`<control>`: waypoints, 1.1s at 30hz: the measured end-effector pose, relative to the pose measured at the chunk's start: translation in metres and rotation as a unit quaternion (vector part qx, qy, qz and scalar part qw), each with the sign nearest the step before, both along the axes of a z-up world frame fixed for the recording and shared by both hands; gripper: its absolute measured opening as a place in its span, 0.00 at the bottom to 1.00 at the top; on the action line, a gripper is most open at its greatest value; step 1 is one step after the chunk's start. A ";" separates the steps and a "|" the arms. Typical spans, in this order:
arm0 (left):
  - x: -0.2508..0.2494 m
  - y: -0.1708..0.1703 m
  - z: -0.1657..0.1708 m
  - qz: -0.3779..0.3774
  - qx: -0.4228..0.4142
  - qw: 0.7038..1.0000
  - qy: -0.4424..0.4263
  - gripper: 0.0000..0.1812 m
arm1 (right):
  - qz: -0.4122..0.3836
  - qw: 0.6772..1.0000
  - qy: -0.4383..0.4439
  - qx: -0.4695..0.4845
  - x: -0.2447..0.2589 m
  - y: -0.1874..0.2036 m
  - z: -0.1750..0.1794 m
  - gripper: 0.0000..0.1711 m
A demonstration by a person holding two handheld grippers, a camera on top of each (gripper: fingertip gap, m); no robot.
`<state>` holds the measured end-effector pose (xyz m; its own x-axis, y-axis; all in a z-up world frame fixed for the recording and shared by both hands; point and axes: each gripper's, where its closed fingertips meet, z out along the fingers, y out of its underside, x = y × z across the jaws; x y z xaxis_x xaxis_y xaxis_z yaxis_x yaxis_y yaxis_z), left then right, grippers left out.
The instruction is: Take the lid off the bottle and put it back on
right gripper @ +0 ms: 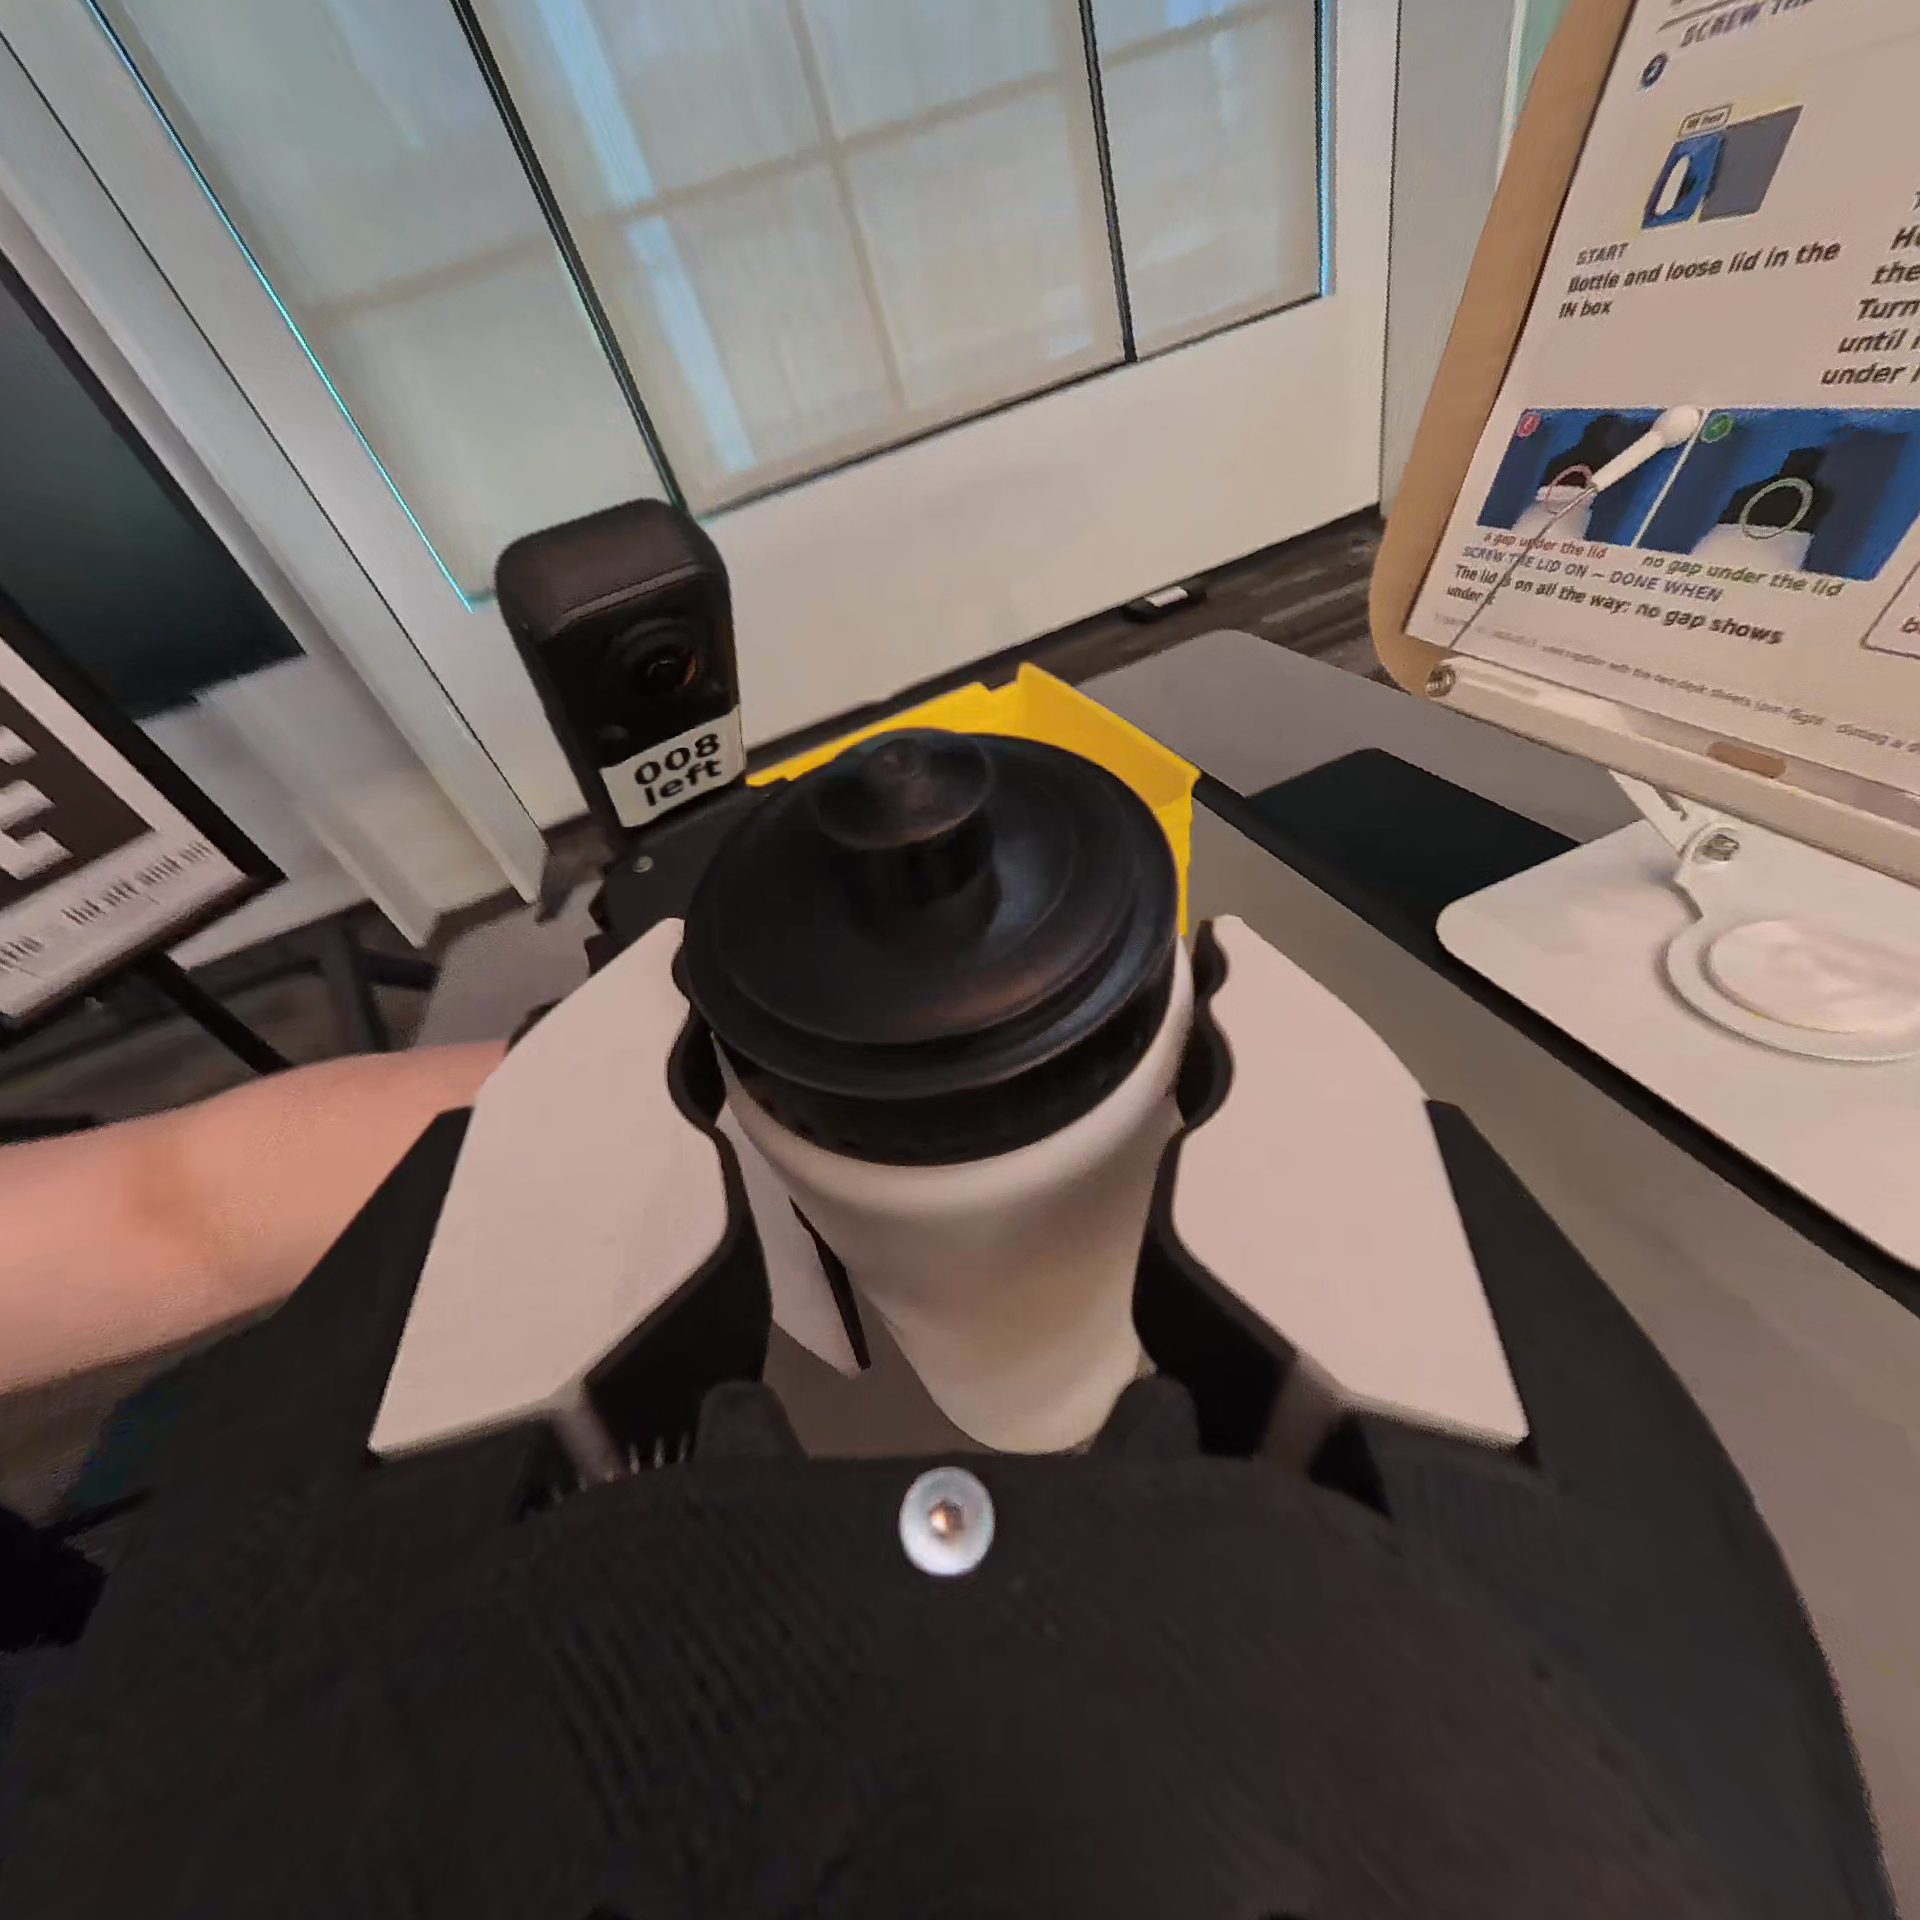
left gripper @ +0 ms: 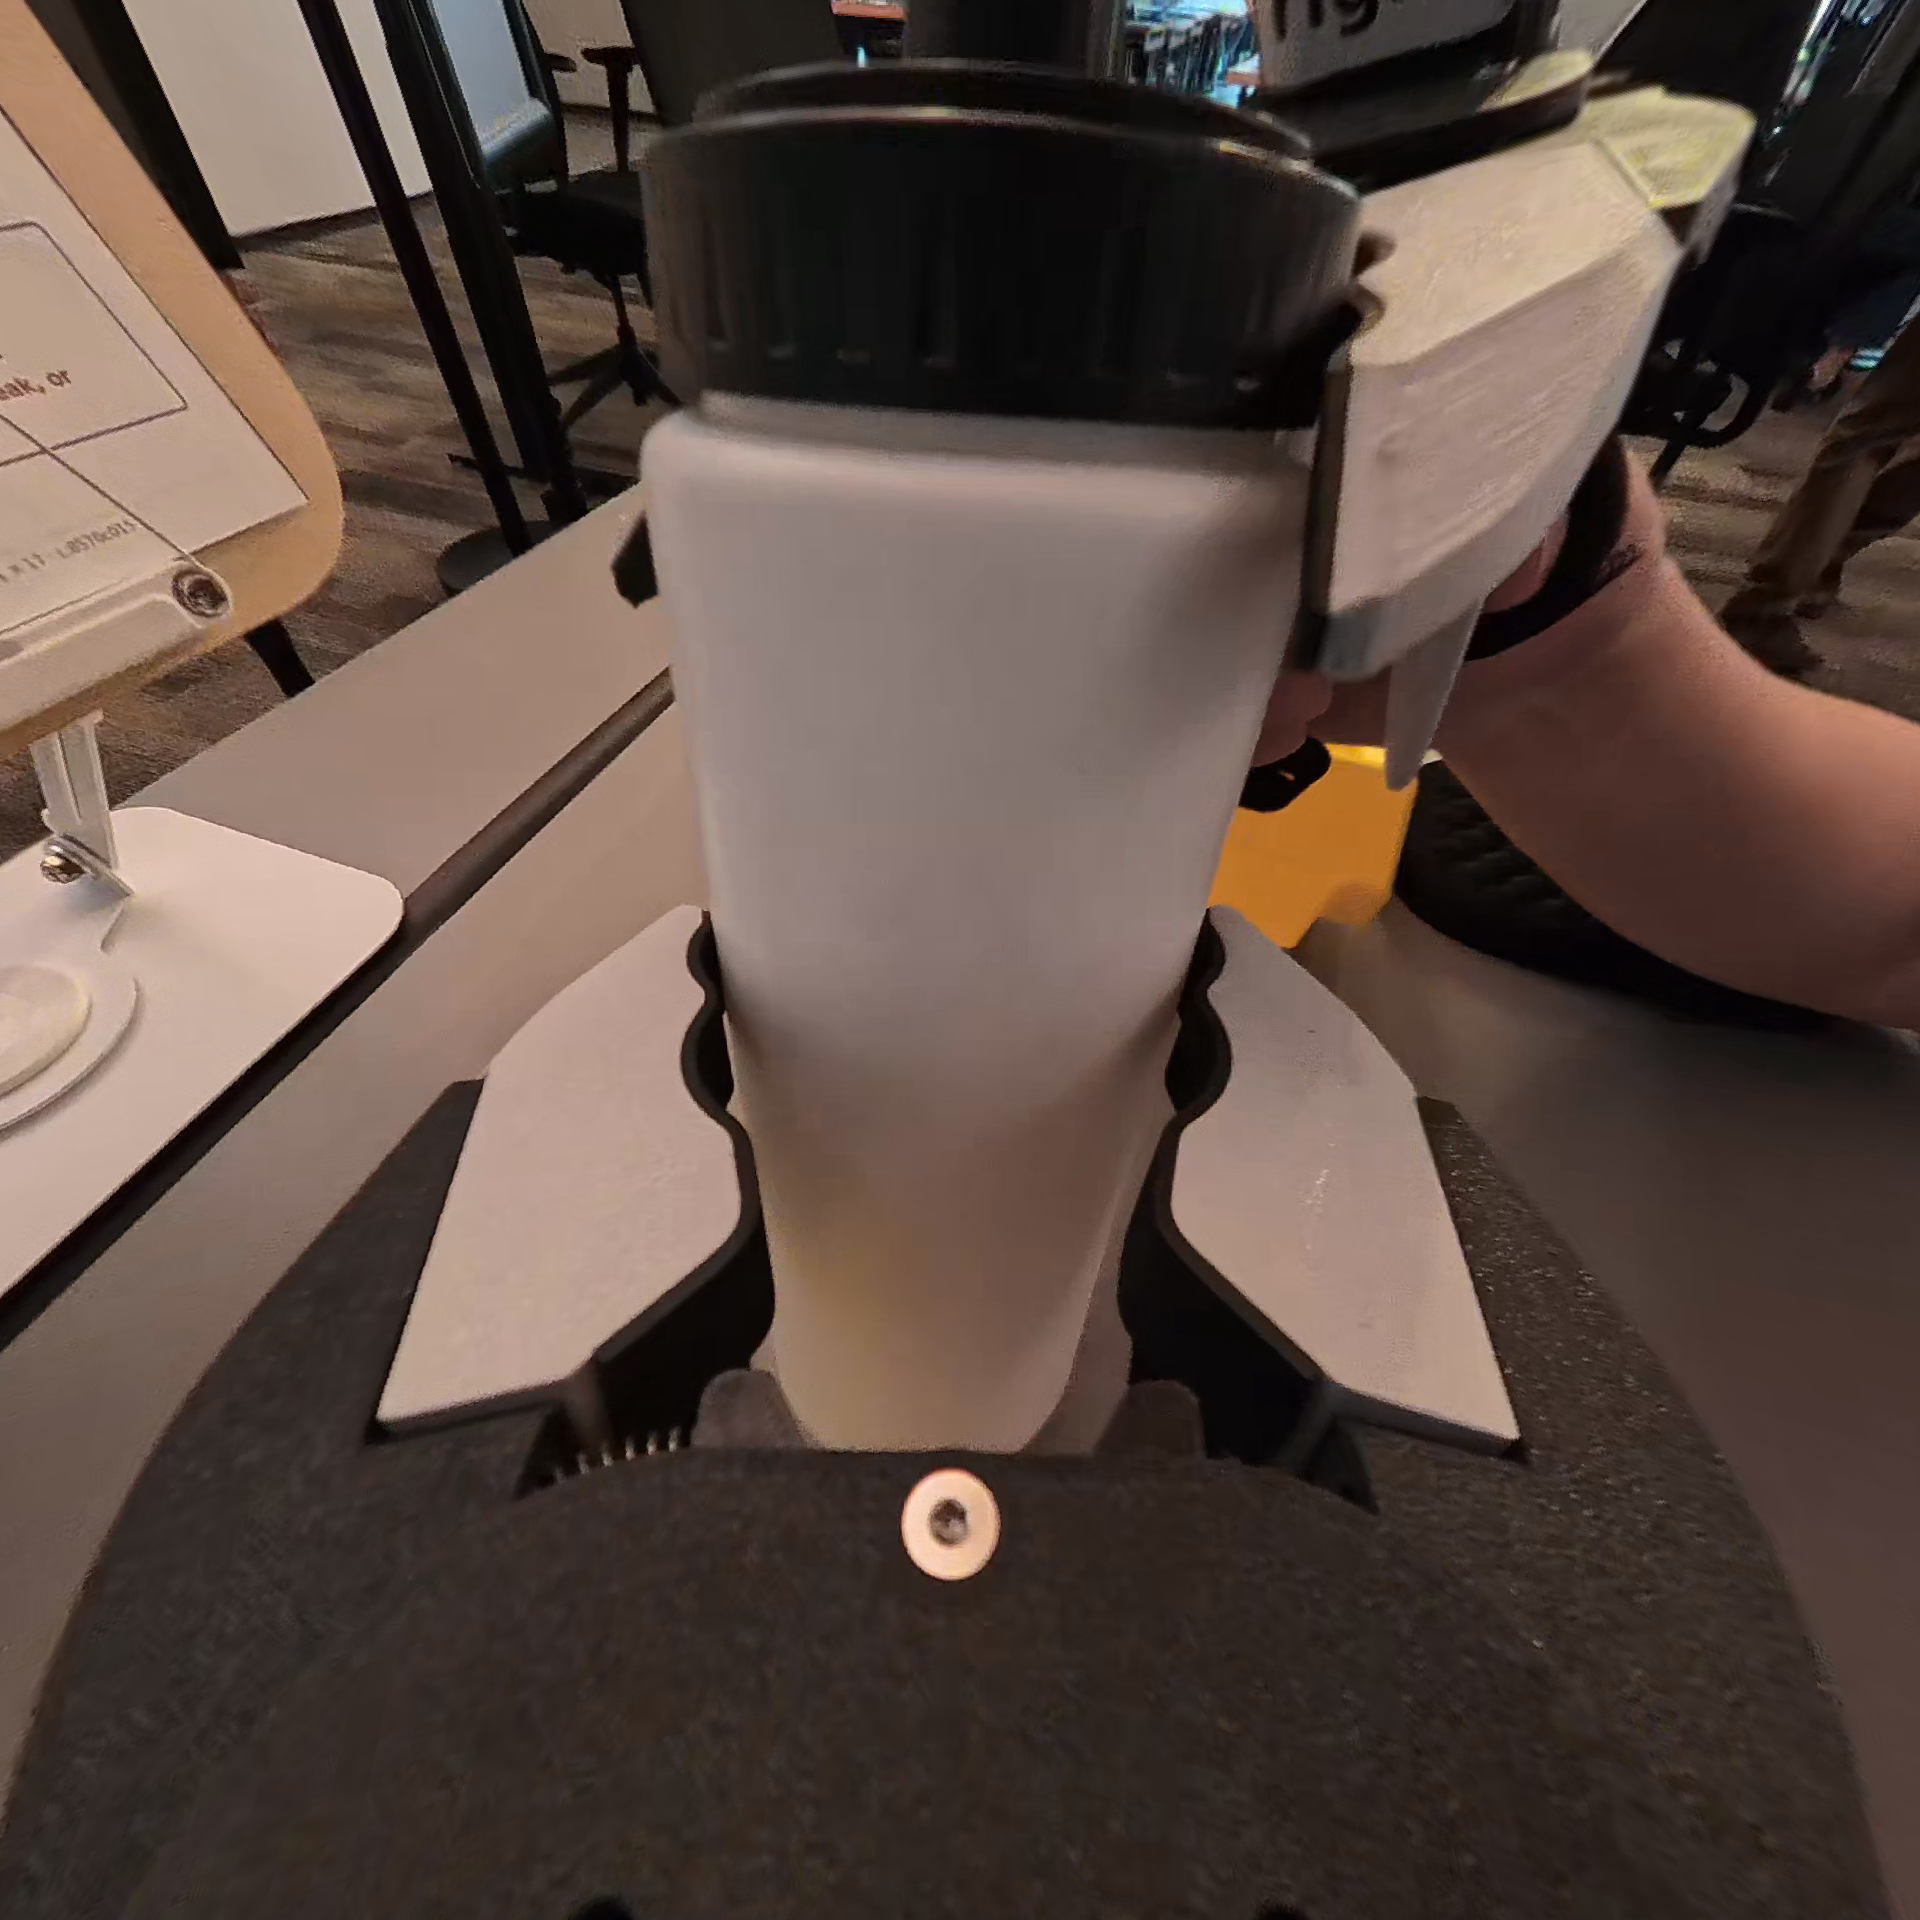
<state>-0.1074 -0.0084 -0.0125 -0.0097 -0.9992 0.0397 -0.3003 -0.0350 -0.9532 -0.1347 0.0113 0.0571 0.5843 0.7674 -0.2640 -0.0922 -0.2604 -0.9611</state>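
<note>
Here the left gripper is clamped on the white bottle, and the right gripper pinches the black lid between its fingers; twisting too hard could spin the bottle loose from the left fingers.

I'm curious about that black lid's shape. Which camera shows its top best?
The right wrist view: it looks down on the lid, showing its spout knob. The left wrist view shows only the lid's ribbed side.
</note>
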 end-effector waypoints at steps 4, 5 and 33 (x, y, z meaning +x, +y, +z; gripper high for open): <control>0.005 -0.002 -0.012 0.017 -0.025 0.999 -0.029 0.46 | 0.000 0.999 -0.043 -0.004 -0.004 0.002 -0.013 0.51; 0.006 -0.001 -0.015 0.026 -0.023 0.999 -0.036 0.46 | 0.002 0.999 -0.052 -0.010 -0.004 0.002 -0.017 0.51; 0.032 -0.012 -0.023 0.013 0.037 0.989 -0.142 0.52 | 0.082 0.992 -0.088 -0.023 0.004 -0.016 -0.044 0.52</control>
<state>-0.0750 -0.0206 -0.0356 0.0154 -0.9993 -0.0337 -0.0192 0.0334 -0.9993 -0.1305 -0.0051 0.0136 0.4937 0.8451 -0.2050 0.1237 -0.3016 -0.9454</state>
